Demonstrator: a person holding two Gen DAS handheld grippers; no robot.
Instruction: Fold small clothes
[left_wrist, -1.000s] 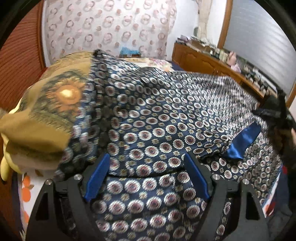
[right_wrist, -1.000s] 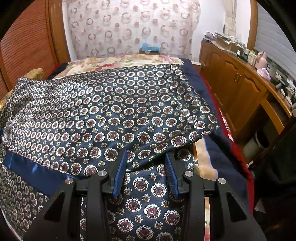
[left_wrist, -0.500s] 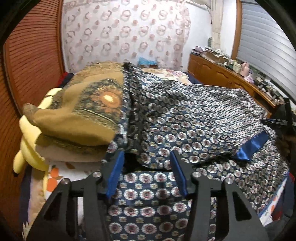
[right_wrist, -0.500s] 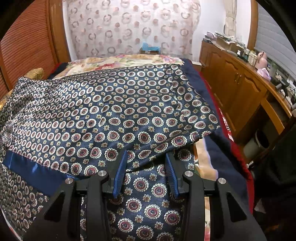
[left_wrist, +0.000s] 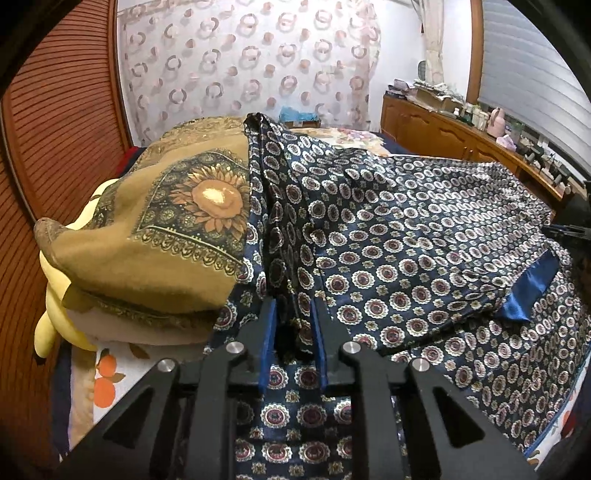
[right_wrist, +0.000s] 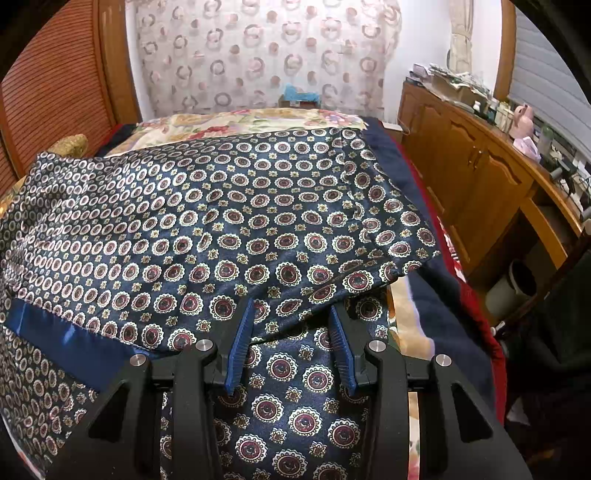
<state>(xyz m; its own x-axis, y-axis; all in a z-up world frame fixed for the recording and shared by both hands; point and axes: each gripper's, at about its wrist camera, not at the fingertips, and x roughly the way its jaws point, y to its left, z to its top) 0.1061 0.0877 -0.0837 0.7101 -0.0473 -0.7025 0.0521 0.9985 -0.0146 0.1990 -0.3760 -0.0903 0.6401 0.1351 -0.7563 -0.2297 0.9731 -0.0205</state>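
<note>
My left claw (left_wrist: 292, 317) has just closed onto a gathered ridge of the patterned garment (left_wrist: 406, 236) at lower centre, while my right claw (right_wrist: 291, 325) grips its edge half-narrowed, so both ends lift together.

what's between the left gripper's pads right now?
A bunched fold of the navy patterned garment sits between the left gripper pads, whose jaws have just been closing. Seen in the left wrist view.

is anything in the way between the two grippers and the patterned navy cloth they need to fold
Nothing visible. The left gripper has just been closing its jaws on a bunched ridge of the navy cloth, fabric pinched between the pads. The right gripper sits directly on the cloth's folded edge. The brown sunflower cloth lies beside it, not between.
</note>
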